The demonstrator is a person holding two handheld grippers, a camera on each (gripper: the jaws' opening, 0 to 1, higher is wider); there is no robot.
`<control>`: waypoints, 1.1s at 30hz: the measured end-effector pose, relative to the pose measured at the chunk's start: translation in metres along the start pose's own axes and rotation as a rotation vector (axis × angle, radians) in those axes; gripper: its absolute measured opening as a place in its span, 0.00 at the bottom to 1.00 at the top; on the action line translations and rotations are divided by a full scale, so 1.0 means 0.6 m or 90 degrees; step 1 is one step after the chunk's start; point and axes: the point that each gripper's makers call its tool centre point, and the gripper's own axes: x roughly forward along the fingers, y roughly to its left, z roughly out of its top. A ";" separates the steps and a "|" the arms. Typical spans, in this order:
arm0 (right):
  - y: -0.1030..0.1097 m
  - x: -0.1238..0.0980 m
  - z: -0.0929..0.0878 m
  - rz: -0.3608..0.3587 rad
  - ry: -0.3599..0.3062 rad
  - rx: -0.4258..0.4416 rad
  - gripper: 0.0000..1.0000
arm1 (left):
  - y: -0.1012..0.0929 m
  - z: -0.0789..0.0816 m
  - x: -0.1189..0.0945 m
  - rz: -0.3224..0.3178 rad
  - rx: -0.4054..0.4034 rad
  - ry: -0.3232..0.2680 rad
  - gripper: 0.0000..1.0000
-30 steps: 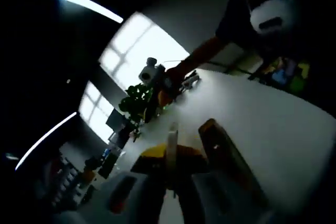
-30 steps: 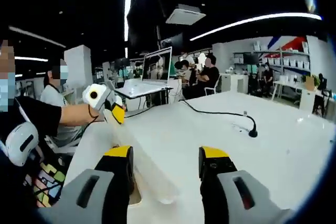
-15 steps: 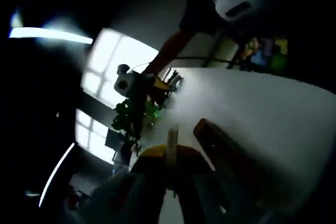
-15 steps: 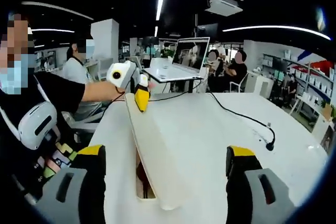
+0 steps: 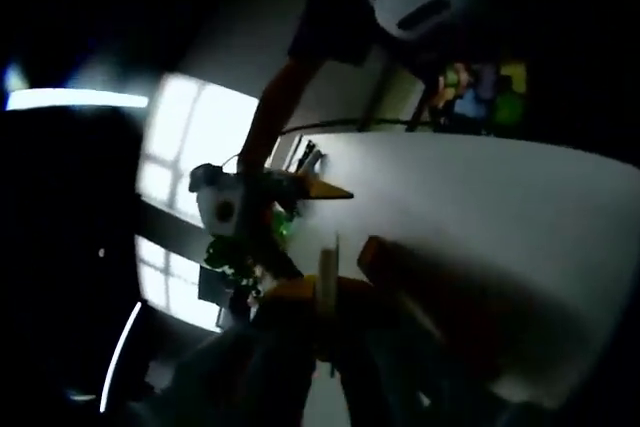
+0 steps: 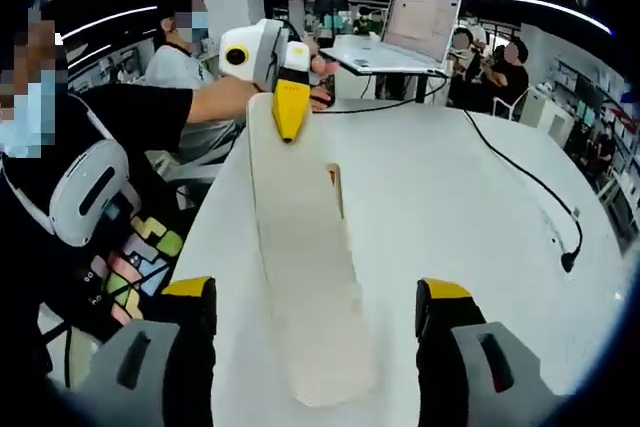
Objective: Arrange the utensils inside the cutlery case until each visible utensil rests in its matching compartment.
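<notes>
Left gripper (image 6: 291,107) kept its clamp on the far end of the pale lid (image 6: 305,277), tipped flatter than a second before. Right gripper (image 6: 315,322) spread wider, jaws apart astride the lid's near end, over the white table (image 6: 450,207).

White surface (image 6: 450,207) spreads across right gripper view; black cable (image 6: 530,182) snakes over its right side, ending in small dark base near right edge; open laptop (image 6: 415,27) at far end, screen lit; seated people behind laptop, far right; white pillar (image 6: 232,7) far left; bright windows (image 5: 190,147) and dark potted plant (image 5: 235,257) in left gripper view.
</notes>
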 end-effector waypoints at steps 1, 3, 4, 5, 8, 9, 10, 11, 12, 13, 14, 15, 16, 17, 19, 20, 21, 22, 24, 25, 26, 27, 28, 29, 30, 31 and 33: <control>-0.004 0.007 0.002 -0.004 0.001 -0.004 0.81 | 0.000 0.003 -0.001 -0.001 0.005 0.001 0.02; -0.004 0.017 -0.001 0.004 0.018 -0.007 0.79 | -0.001 0.010 -0.003 -0.002 0.013 -0.001 0.02; -0.004 0.020 -0.001 0.010 0.021 -0.008 0.77 | -0.001 0.013 -0.004 -0.003 0.016 -0.002 0.02; -0.003 0.023 -0.001 0.017 0.026 -0.004 0.76 | -0.001 0.016 -0.005 -0.003 0.020 -0.001 0.02; 0.004 0.030 -0.009 0.036 0.055 -0.005 0.68 | 0.001 0.018 -0.008 -0.001 0.031 0.004 0.02; 0.007 0.032 -0.011 0.041 0.066 -0.009 0.65 | 0.002 0.019 -0.009 0.000 0.033 0.004 0.02; 0.009 0.034 -0.011 0.046 0.069 -0.009 0.63 | 0.003 0.020 -0.010 0.001 0.035 0.003 0.02; 0.009 0.036 -0.011 0.047 0.071 -0.009 0.62 | 0.003 0.021 -0.010 0.001 0.036 0.002 0.02; 0.009 0.036 -0.011 0.049 0.074 -0.012 0.62 | 0.004 0.021 -0.010 0.002 0.037 0.002 0.02; 0.010 0.038 -0.011 0.051 0.076 -0.018 0.61 | 0.004 0.021 -0.010 0.003 0.038 0.002 0.02; 0.011 0.038 -0.011 0.054 0.080 -0.020 0.59 | 0.004 0.021 -0.011 0.001 0.039 0.004 0.02; 0.015 0.039 -0.013 0.063 0.086 -0.022 0.53 | 0.005 0.019 -0.011 0.001 0.042 0.008 0.02; 0.017 0.039 -0.013 0.067 0.089 -0.026 0.51 | 0.005 0.018 -0.011 0.002 0.044 0.011 0.02; 0.016 0.041 -0.015 0.064 0.095 -0.033 0.51 | 0.003 0.018 -0.010 -0.001 0.041 0.009 0.02; 0.009 0.033 -0.018 0.067 0.102 -0.046 0.50 | 0.002 0.018 -0.011 -0.001 0.040 0.008 0.02; 0.010 0.035 -0.018 0.065 0.104 -0.046 0.49 | 0.001 0.017 -0.010 -0.003 0.041 0.009 0.02; 0.008 0.034 -0.017 0.065 0.106 -0.050 0.49 | 0.000 0.017 -0.011 -0.004 0.042 0.010 0.02; 0.004 0.032 -0.017 0.062 0.108 -0.055 0.49 | 0.000 0.017 -0.010 -0.005 0.041 0.010 0.02; 0.002 0.036 -0.018 0.045 0.115 -0.068 0.48 | -0.002 0.011 -0.008 -0.008 0.040 0.026 0.02; 0.001 0.036 -0.019 0.043 0.118 -0.068 0.48 | -0.002 0.005 -0.008 -0.009 0.038 0.037 0.02; 0.004 0.040 -0.019 0.039 0.122 -0.067 0.47 | -0.002 -0.002 -0.008 -0.008 0.035 0.047 0.03; 0.004 0.040 -0.020 0.037 0.125 -0.067 0.47 | -0.002 -0.004 -0.009 -0.007 0.030 0.047 0.03; 0.005 0.043 -0.019 0.033 0.128 -0.069 0.47 | -0.002 -0.007 -0.011 -0.004 0.011 0.046 0.03; 0.004 0.045 -0.018 0.029 0.129 -0.068 0.47 | -0.001 -0.013 -0.014 0.002 -0.018 0.052 0.04; 0.004 0.047 -0.016 0.025 0.129 -0.063 0.47 | -0.001 -0.018 -0.016 0.002 -0.033 0.056 0.05; 0.003 0.049 -0.015 0.019 0.129 -0.054 0.47 | -0.003 -0.024 -0.019 -0.002 -0.060 0.064 0.06; -0.006 0.052 -0.014 -0.006 0.134 -0.056 0.46 | -0.003 -0.043 -0.023 0.000 -0.092 0.096 0.08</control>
